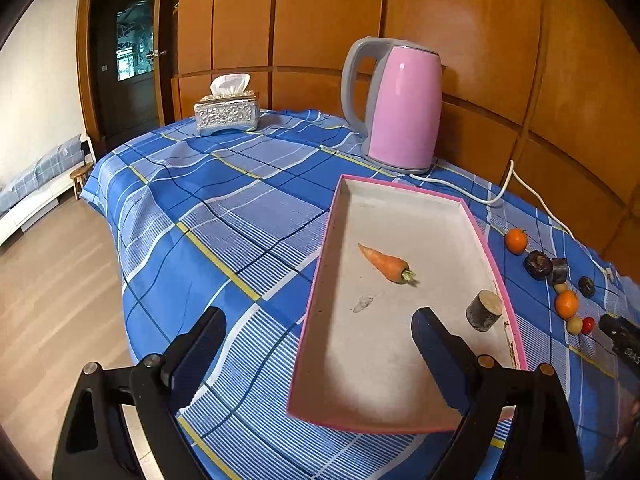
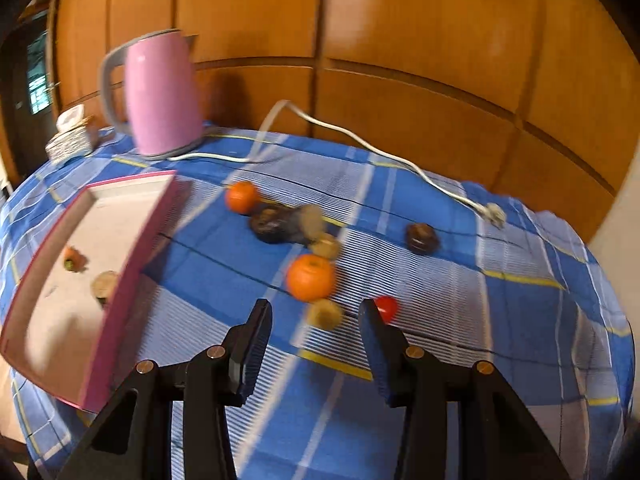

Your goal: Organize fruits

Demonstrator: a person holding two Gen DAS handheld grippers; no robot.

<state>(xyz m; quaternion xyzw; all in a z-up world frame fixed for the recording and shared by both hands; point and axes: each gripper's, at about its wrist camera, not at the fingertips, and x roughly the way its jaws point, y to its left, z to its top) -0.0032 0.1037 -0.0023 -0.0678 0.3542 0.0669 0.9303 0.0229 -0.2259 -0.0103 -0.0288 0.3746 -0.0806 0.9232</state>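
Black left gripper (image 1: 318, 322) jaws wide apart, empty, over pink tray (image 1: 472, 216); carrot (image 1: 386, 264) and a cut log-like piece (image 1: 483, 310) lie inside. Right gripper (image 2: 316, 320) part open, empty; blurred small tan fruit (image 2: 325, 313) between its tips, orange (image 2: 310, 282) at 12 o'clock. No legible writing; kettle (image 2: 162, 98) farthest.

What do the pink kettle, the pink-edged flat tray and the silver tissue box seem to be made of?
Pink kettle: glossy coated metal or plastic, with a soft highlight; its grey handle looks like matte plastic.
Pink-edged flat tray: probably cardboard, thin straight walls, dull stained floor.
Silver tissue box: embossed metallic-looking shell, perhaps plated plastic.
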